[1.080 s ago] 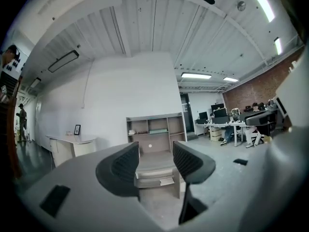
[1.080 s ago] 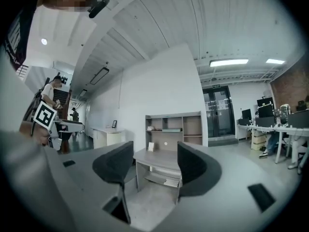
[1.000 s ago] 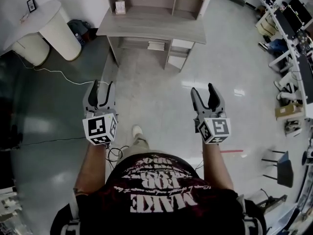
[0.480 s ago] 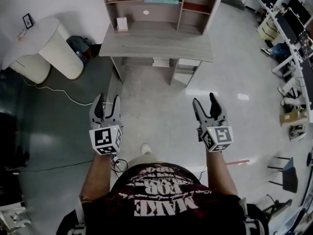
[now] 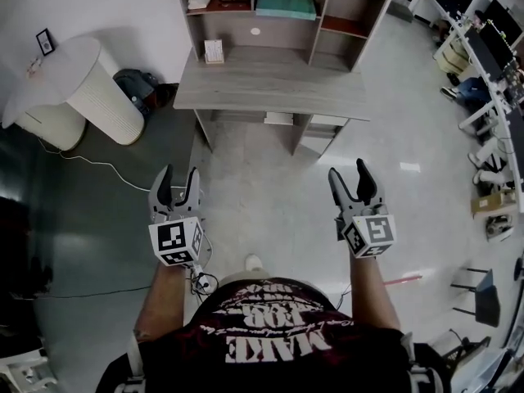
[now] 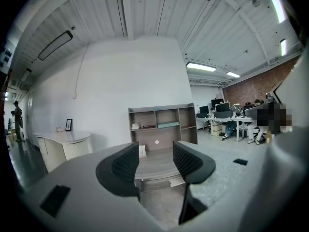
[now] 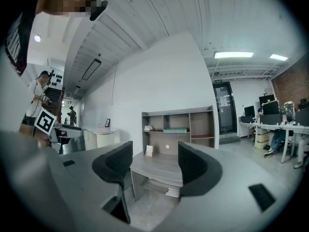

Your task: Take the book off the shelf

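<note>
Plainly, the task has barely begun: the book (image 5: pixel 285 6) lies on the shelf (image 5: pixel 295 36), untouched, and both grippers are well apart from it. In the head view the shelf stands at the top centre of the frame, at the back of a desk (image 5: pixel 270 84). The book is the teal slab in the middle compartment.

The left gripper (image 5: pixel 178 178) is left of centre in the lower half and the right gripper (image 5: pixel 349 173) is right of centre at about the same height. Both are over the floor (image 5: pixel 262 187), with the desk between them and the shelf. Each gripper view shows its two jaws spread apart, with nothing between them but the distant desk and shelf.

What is left, as I judge it, is everything: walk up to the desk, reach over it into the middle compartment, close a gripper on the book and draw it out.

The book lies flat, not upright. Its long axis runs left to right across the frame, along the shelf board, and it takes up most of the compartment's width. One long edge faces out of the compartment, down the frame toward the person. Whether that edge is the spine or the page side is too small to tell.
</note>
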Tool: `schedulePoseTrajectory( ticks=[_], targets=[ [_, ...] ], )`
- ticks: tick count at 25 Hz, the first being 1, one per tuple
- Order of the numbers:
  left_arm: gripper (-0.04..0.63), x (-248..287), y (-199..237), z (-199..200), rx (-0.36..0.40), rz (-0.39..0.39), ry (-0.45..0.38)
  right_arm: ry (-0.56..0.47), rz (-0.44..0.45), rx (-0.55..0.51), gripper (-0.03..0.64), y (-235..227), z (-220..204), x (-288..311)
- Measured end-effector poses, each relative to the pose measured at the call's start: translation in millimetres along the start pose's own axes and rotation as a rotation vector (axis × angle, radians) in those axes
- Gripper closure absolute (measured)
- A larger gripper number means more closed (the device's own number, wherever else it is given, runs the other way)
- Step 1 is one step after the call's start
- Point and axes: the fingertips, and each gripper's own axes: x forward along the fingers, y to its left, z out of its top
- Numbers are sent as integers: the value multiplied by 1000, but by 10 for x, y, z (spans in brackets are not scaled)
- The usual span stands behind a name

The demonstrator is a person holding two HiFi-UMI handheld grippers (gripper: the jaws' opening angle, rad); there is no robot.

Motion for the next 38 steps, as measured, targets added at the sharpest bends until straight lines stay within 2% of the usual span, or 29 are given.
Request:
schedulePoseTrajectory(
  ticks=[5, 10, 15, 22, 29, 38],
  targets=[
    [383, 175, 153, -105, 21, -23, 6, 27, -18, -40, 327, 166, -74, 143],
    [383, 202, 115, -144, -12, -56, -3, 61, -11, -43, 325, 287, -118, 76],
    [383, 290, 21, -189, -14, -87, 12, 63, -37, -32, 325, 188, -90, 1],
    [383, 341, -50, -140, -24, -79, -2, 50, -50, -5, 325, 6, -156, -23],
    [383, 554, -103, 3, -23, -80, -29, 29, -18, 8, 325, -88, -149, 254],
    [383, 1080, -229, 2, -28, -88, -3, 57, -21, 5, 325, -460, -182, 673]
  ],
)
